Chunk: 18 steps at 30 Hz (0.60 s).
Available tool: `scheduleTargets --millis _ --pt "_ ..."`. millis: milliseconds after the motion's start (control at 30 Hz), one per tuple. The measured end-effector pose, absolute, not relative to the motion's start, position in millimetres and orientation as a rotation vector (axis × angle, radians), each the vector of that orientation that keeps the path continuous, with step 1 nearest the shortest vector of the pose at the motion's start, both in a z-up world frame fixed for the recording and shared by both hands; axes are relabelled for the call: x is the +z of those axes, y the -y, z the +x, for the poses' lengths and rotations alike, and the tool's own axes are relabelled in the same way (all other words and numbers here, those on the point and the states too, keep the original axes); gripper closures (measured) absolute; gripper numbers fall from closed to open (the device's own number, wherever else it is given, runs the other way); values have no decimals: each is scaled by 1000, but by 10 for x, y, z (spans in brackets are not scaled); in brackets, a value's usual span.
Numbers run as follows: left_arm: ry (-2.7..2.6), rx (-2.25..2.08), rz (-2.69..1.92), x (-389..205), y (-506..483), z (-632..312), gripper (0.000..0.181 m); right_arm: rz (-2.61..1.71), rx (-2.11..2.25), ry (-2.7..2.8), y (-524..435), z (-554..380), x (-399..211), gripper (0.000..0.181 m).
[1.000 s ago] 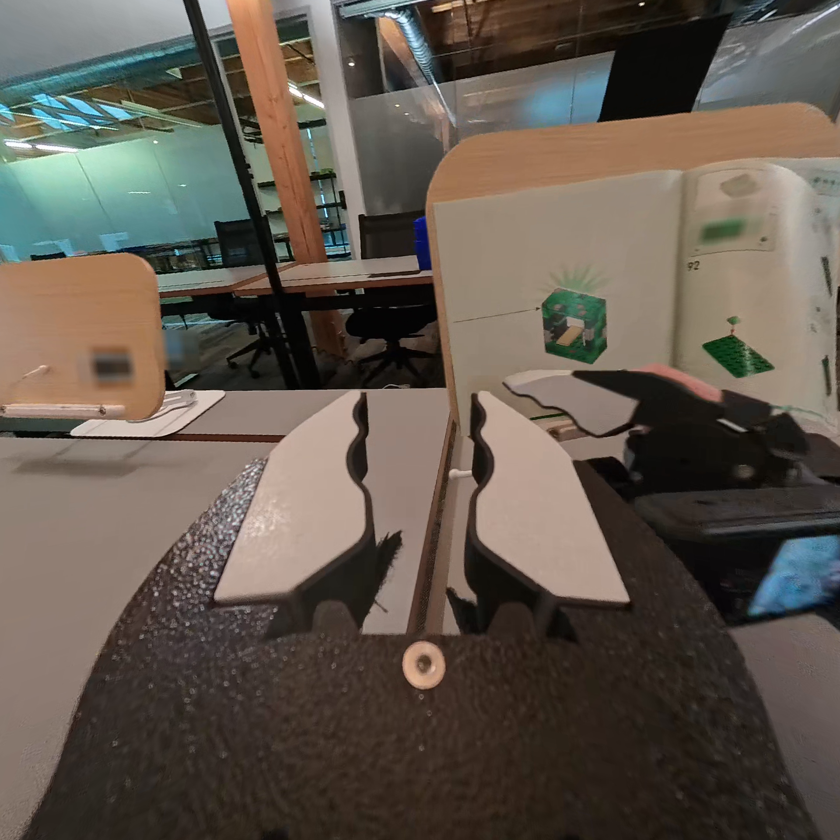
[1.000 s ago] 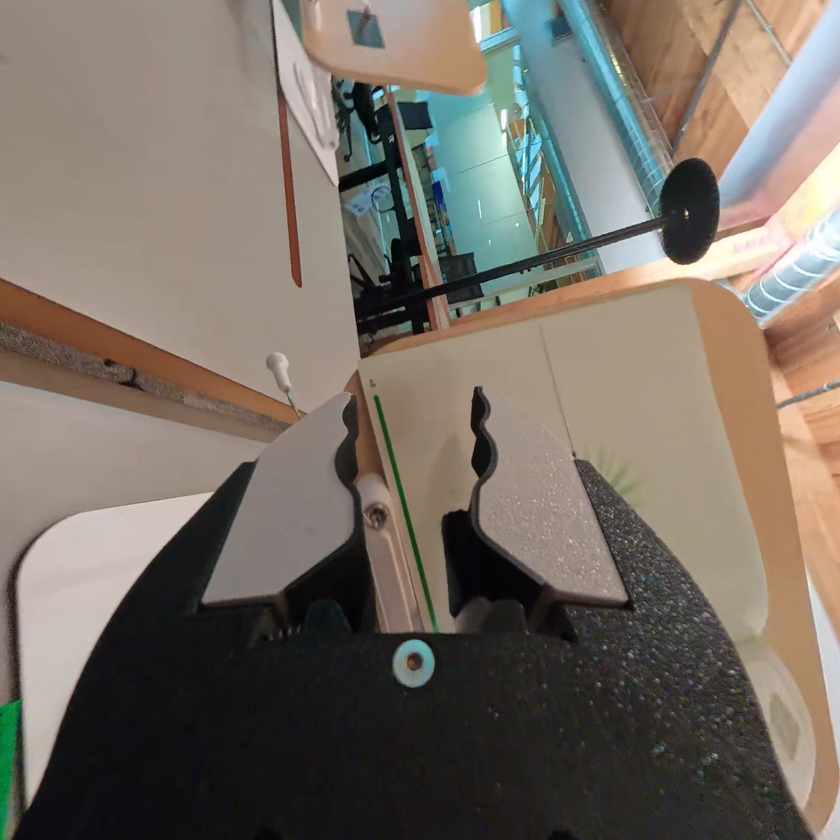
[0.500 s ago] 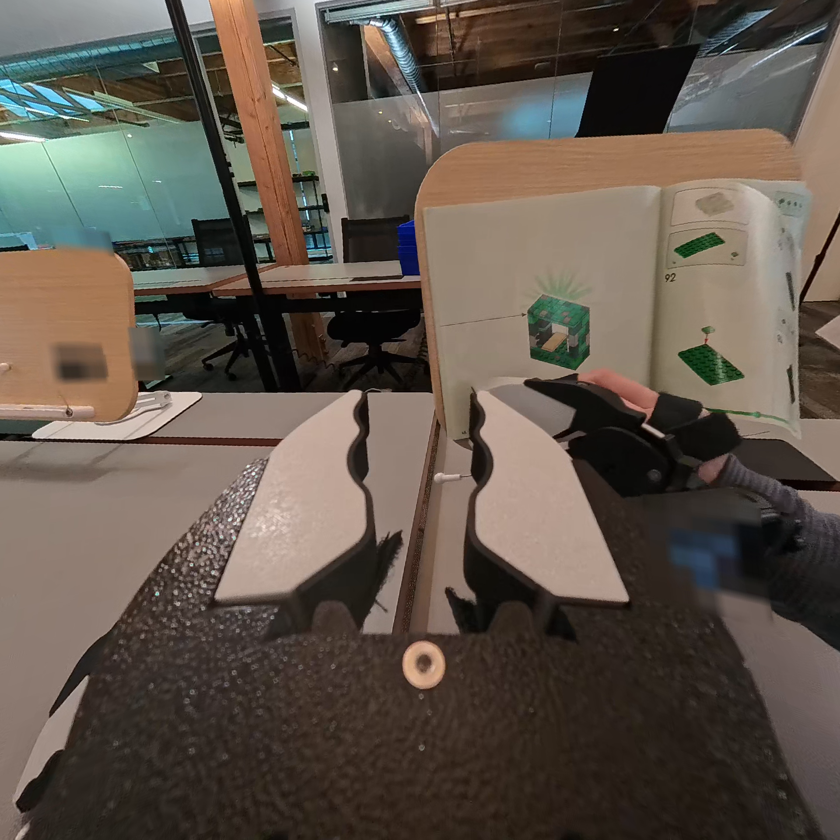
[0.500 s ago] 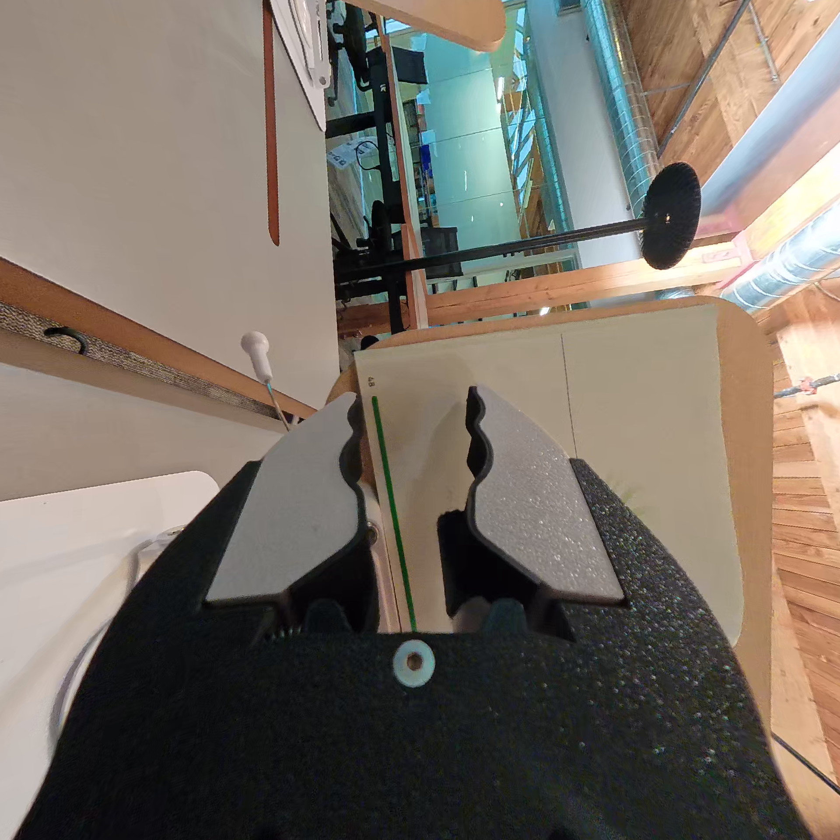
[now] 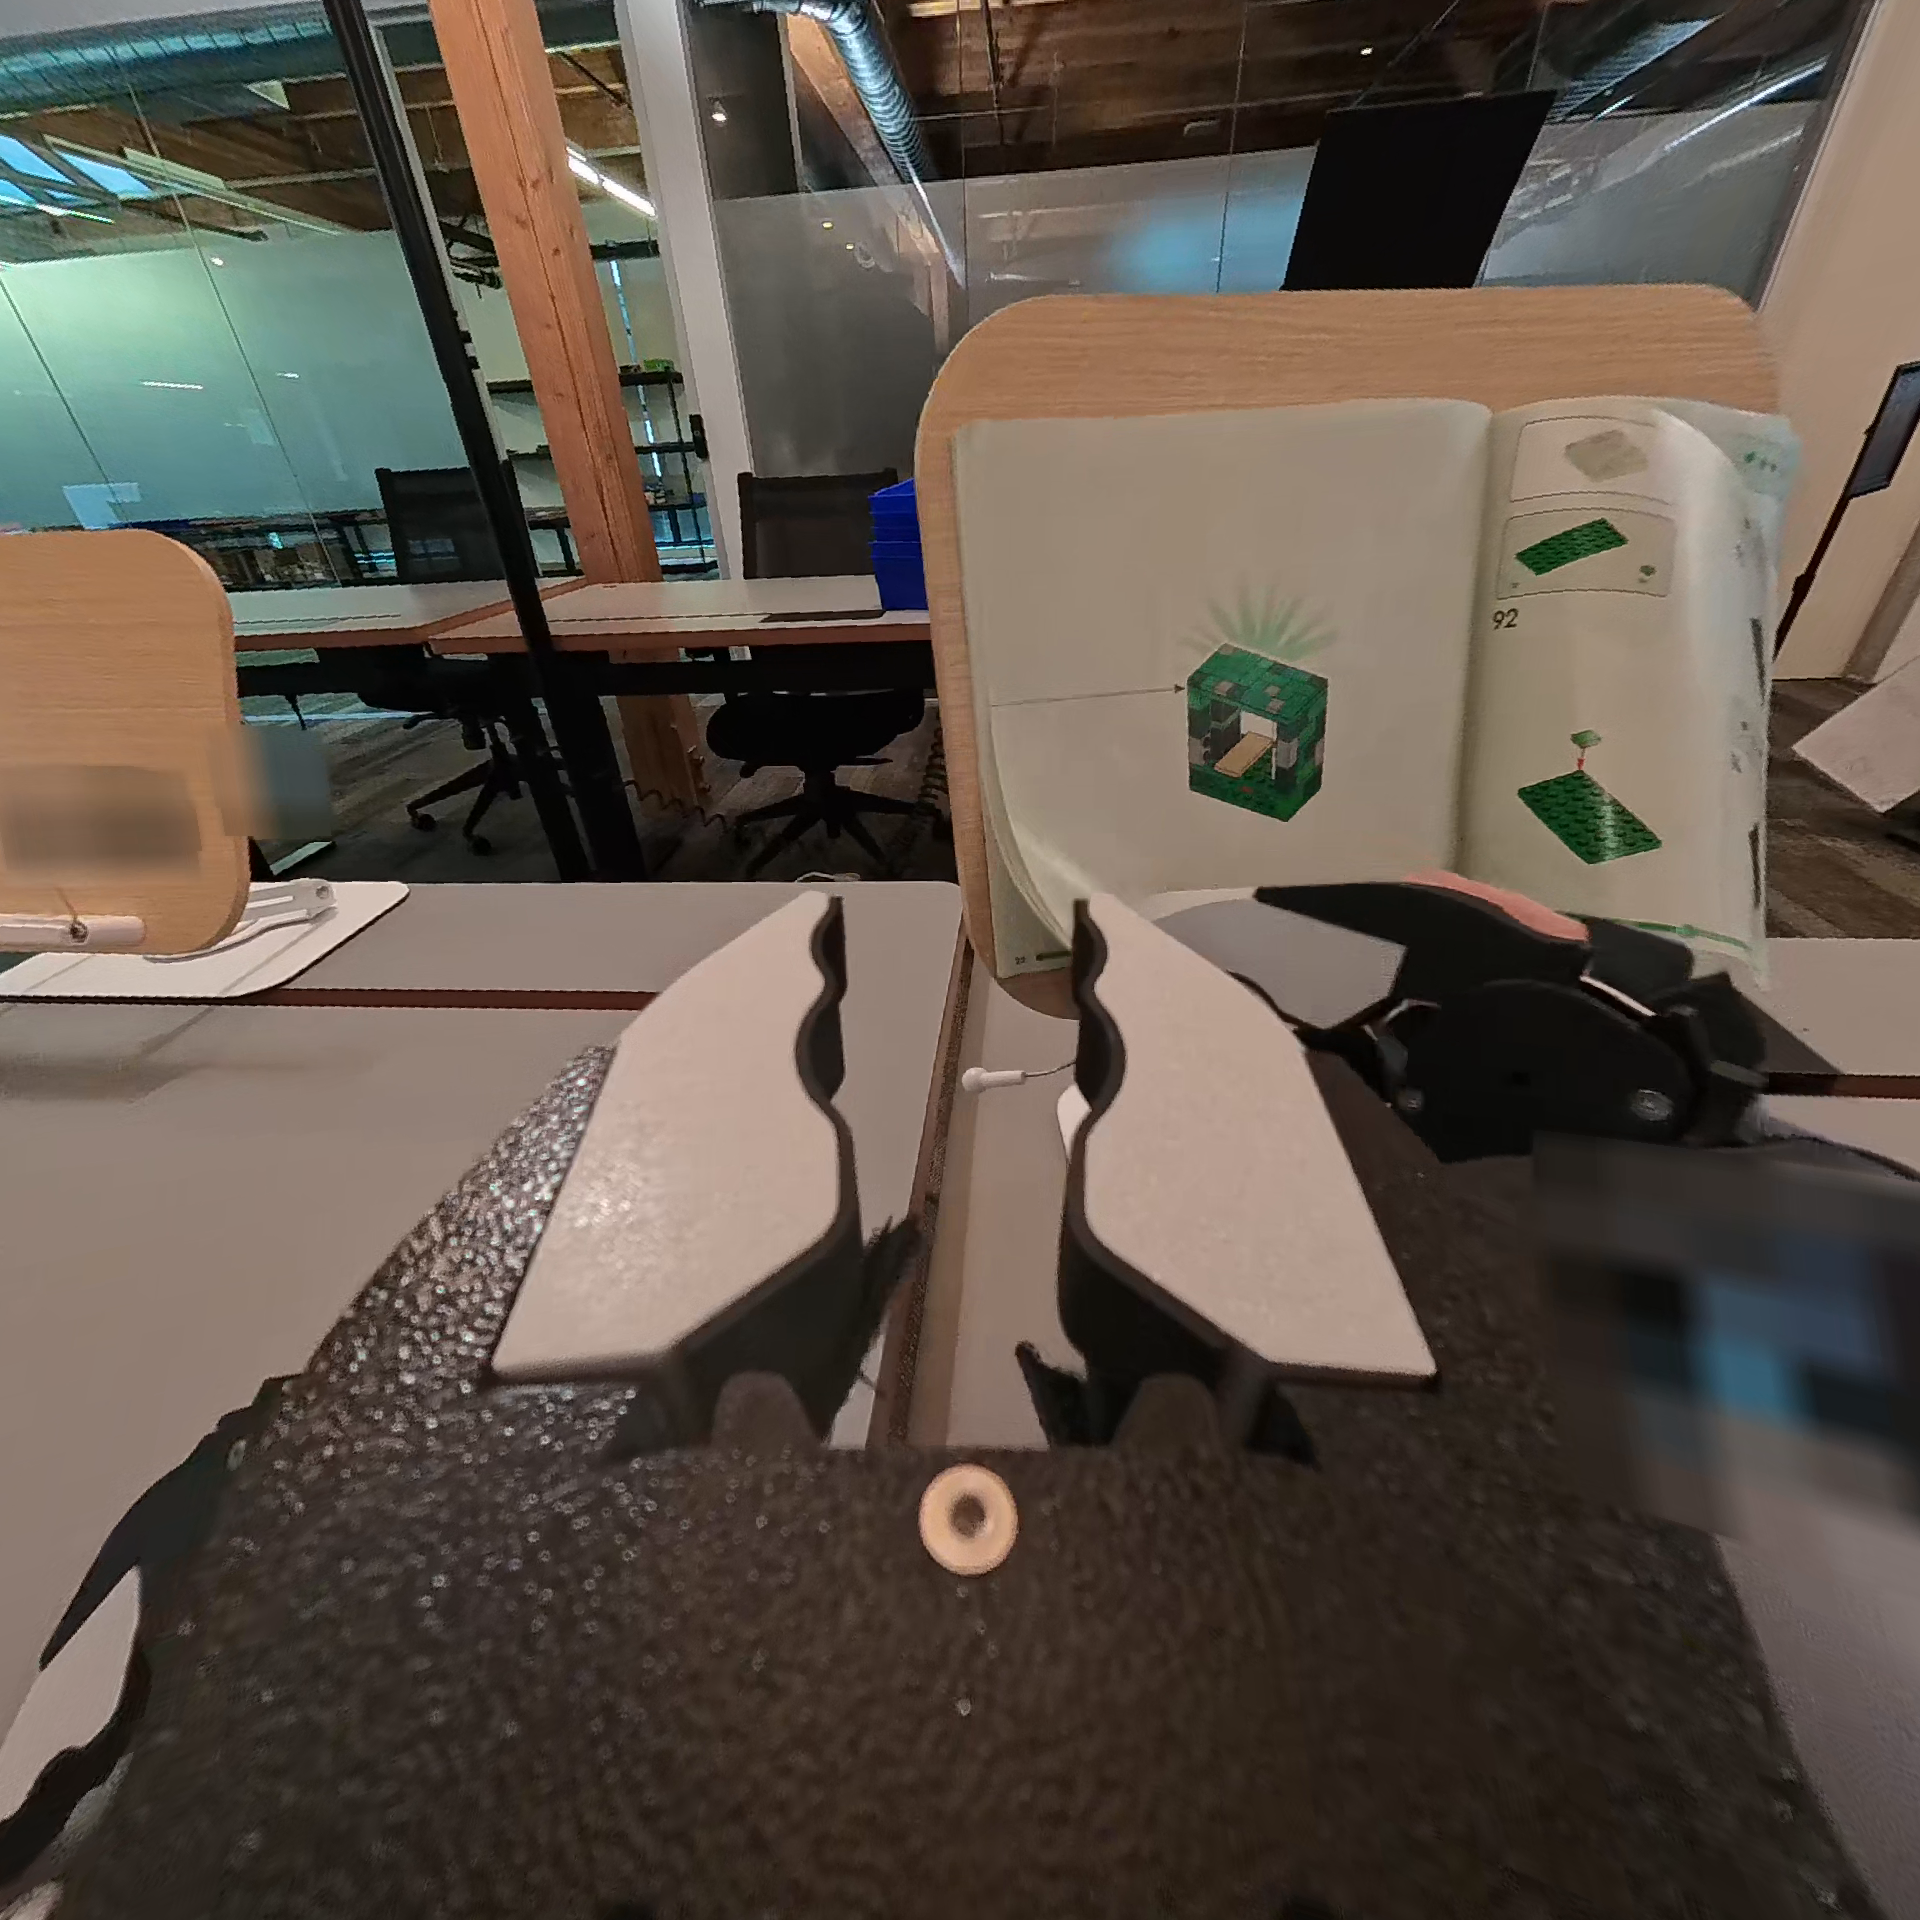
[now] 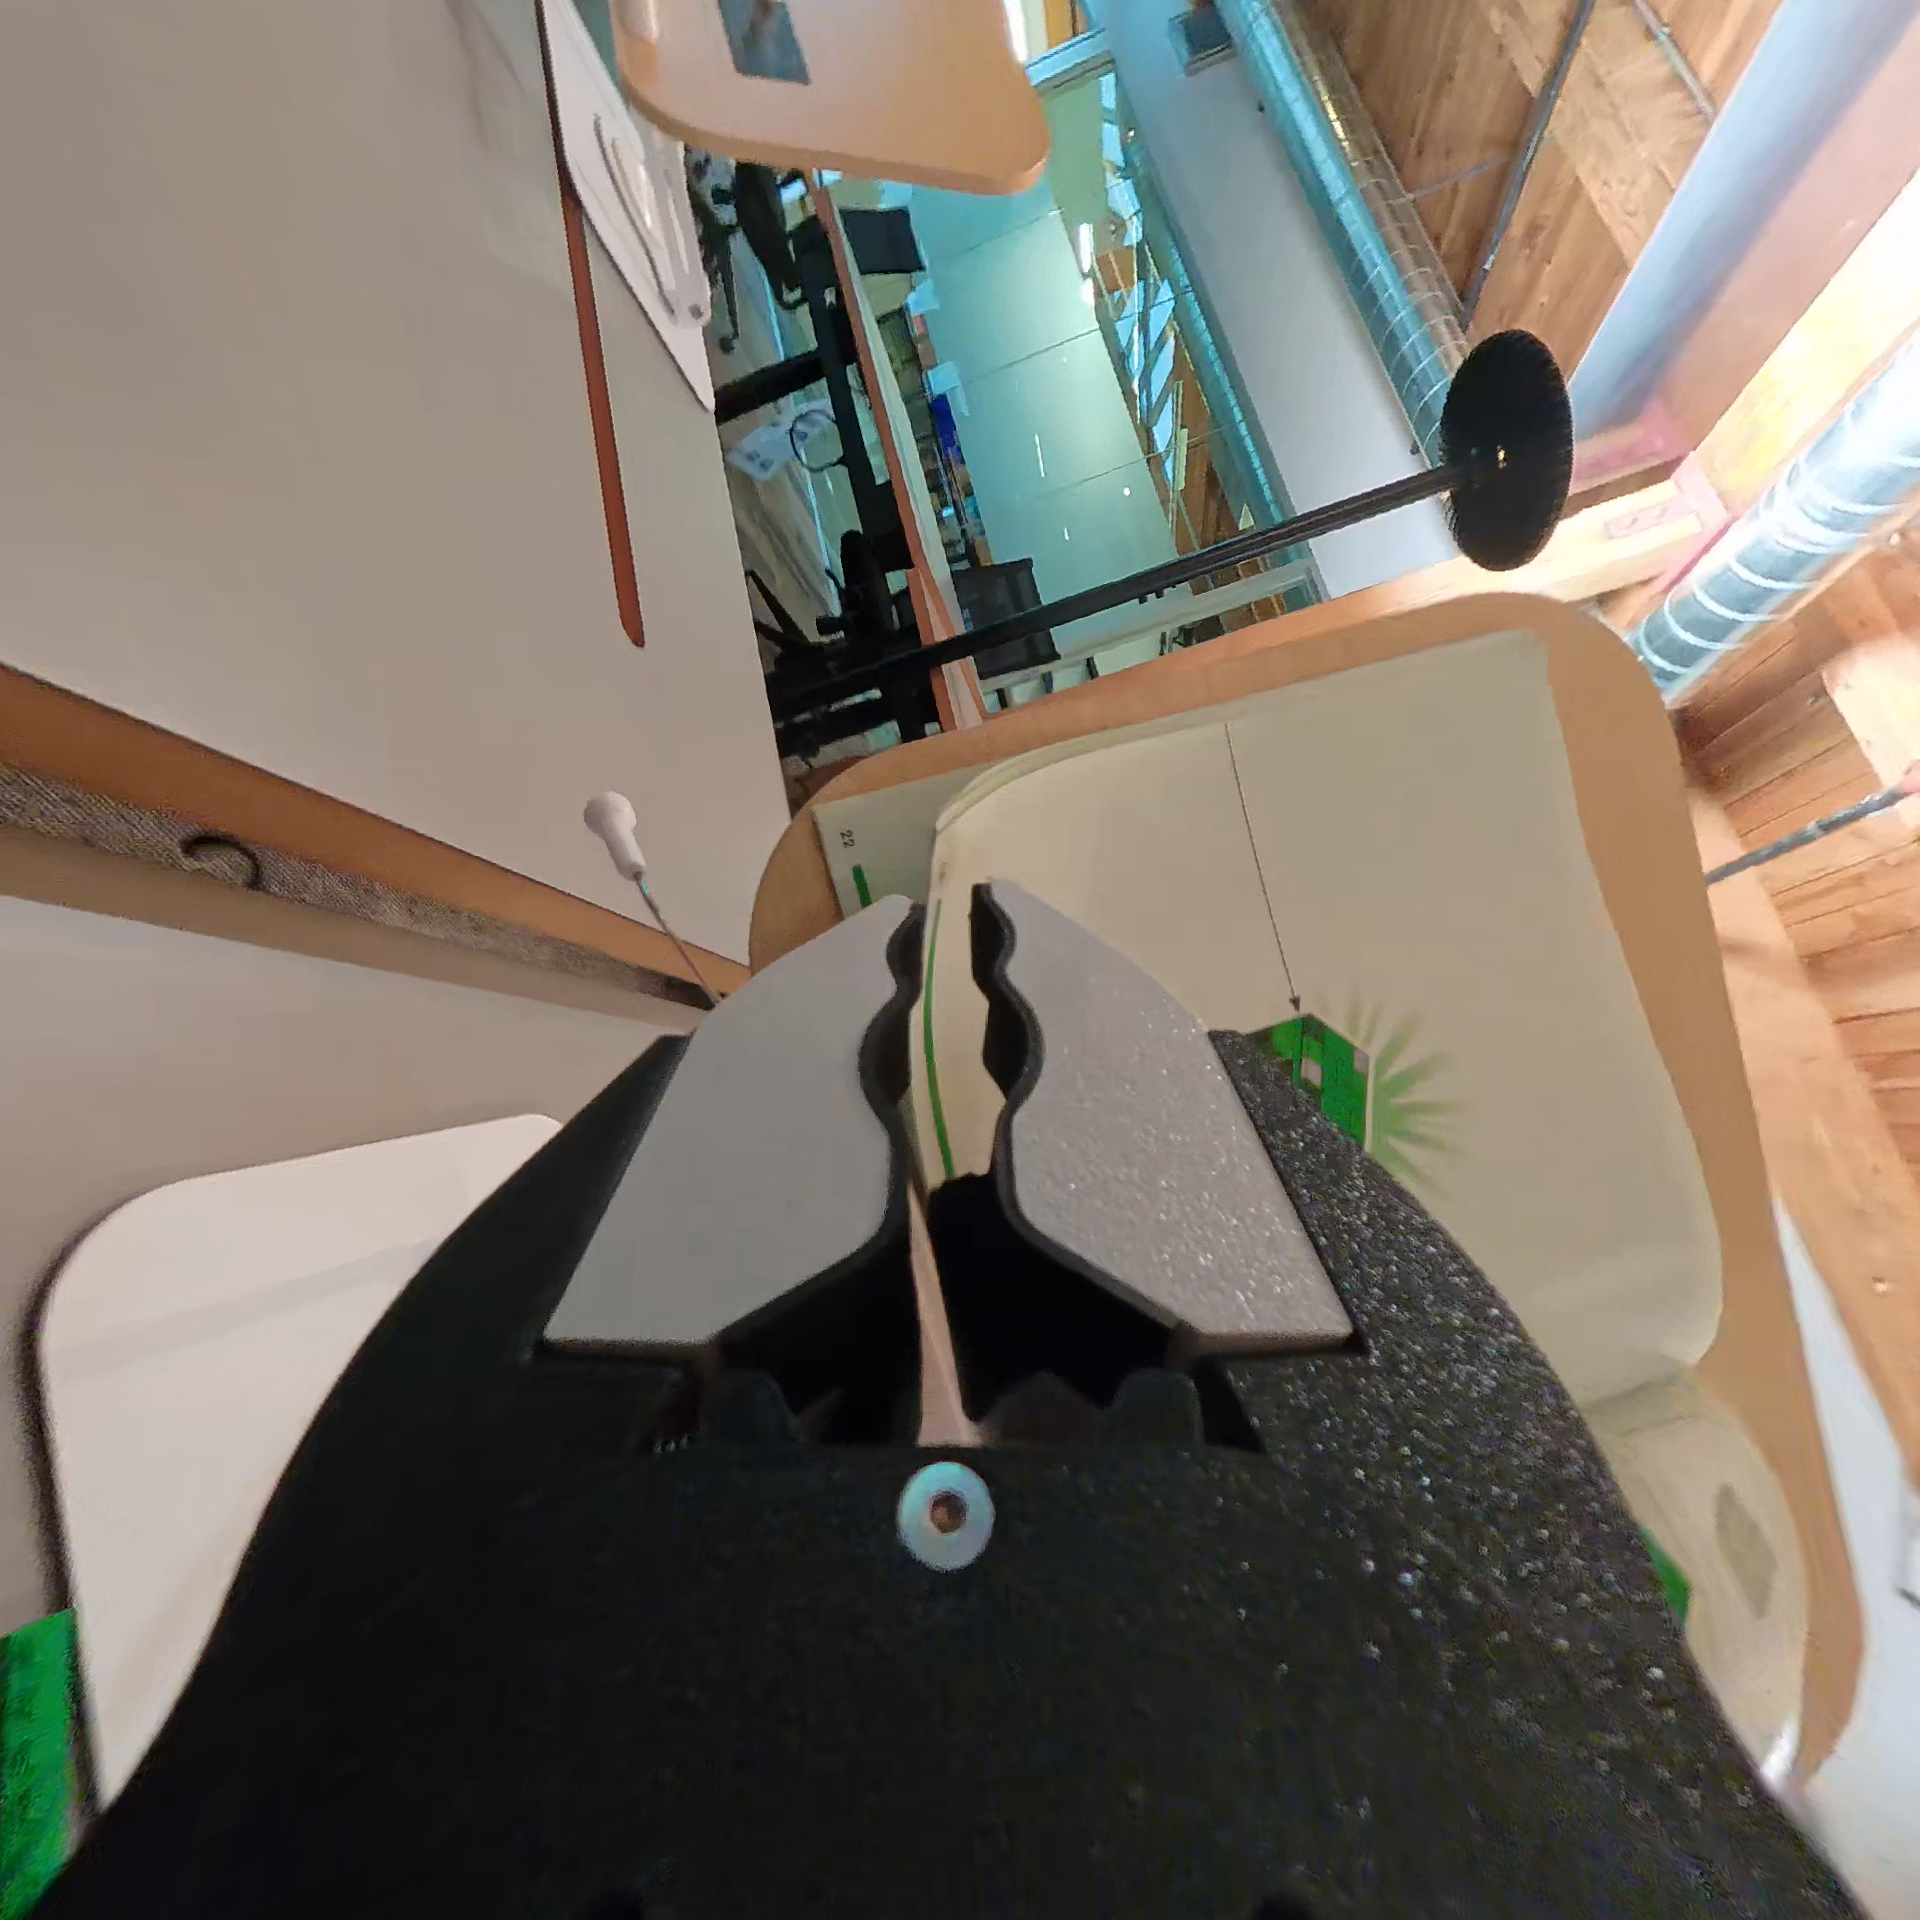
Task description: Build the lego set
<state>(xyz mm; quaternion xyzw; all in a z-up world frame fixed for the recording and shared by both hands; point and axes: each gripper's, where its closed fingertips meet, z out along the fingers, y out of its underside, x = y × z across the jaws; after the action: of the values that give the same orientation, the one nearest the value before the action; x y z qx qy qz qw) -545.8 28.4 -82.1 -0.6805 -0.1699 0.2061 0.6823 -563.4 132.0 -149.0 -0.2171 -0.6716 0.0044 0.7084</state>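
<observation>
Pinching the lower corner of a cream page, the right gripper has its grey fingers drawn narrow around the paper of the open instruction booklet, which leans on a rounded wooden stand at the back of the grey table. The left gripper hovers over the table with its fingers apart, holding nothing. Judging by this, the work is page-turning; no loose bricks or finished build are clearly in view, so progress cannot be told.
</observation>
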Motion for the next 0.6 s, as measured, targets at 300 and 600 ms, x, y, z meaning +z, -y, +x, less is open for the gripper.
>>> scheduleTargets --millis 300,600 --pt "340 449 -1575 -874 -374 -5390 141 -548 179 1470 -1297 -5458 -1456 168" --pt "336 434 -1597 -911 -384 -5385 141 -480 89 1525 -1262 -5592 -1525 161"
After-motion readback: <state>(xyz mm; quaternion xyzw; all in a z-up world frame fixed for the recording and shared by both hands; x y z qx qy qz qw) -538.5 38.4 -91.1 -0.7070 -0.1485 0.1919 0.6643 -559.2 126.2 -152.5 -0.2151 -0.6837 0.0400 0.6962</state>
